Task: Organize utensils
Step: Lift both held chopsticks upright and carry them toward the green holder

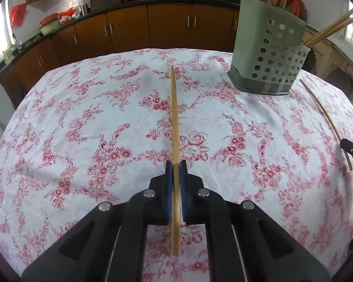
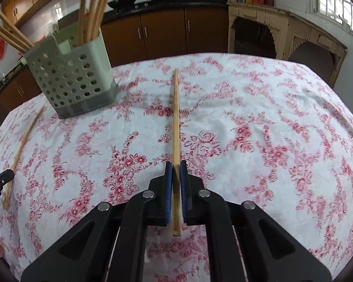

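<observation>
Left gripper (image 1: 176, 168) pinching a chopstick (image 1: 174, 122). Right gripper (image 2: 176, 168) pinching another chopstick (image 2: 175, 122). Perforated holder (image 2: 70, 80) standing far on tabletop (image 2: 270, 141).

Both your wrist cams look forward and down along the fingers, close over the tablecloth (image 1: 82, 122). Left cam has the holder (image 1: 268, 54) upper right; right cam has it upper left (image 2: 70, 75). Shared: cloth, holder, back cabinets (image 1: 129, 28). Edges blur, probably fisheye.
</observation>
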`<state>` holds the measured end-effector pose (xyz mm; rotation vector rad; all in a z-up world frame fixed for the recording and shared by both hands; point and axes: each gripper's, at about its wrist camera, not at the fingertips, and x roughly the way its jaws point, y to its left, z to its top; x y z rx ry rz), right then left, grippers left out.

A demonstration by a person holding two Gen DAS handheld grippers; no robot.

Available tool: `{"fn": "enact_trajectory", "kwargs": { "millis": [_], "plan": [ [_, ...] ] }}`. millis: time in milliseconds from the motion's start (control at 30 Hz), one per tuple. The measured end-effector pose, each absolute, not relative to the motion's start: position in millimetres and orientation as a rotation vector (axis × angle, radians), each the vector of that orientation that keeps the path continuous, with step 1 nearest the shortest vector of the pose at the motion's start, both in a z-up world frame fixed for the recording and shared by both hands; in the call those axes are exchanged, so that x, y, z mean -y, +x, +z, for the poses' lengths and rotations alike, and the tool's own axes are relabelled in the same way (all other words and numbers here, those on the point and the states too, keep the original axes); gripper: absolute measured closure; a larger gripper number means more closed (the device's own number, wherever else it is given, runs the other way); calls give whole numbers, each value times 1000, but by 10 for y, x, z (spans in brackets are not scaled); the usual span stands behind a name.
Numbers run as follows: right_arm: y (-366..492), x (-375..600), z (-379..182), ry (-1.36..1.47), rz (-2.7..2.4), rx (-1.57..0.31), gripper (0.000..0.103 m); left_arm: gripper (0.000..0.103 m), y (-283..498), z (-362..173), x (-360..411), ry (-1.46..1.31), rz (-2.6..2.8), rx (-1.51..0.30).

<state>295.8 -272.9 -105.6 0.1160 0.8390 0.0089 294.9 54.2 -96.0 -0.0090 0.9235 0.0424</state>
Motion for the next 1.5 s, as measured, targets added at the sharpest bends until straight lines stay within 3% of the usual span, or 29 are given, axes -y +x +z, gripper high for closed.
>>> {"fn": "enact_trajectory", "kwargs": {
  "millis": [733,967,1500],
  "plan": [
    [2555,2874,378,76,20,-392,96,96,2586,629,-580,28,34,-529],
    [2613,2888,588,144,59,-357,96,96,2608,984,-577,27,27,-456],
    [2583,2826,695,187,111,-364,96,96,2593,1147,-530,-1,-21,-454]
  ]
}}
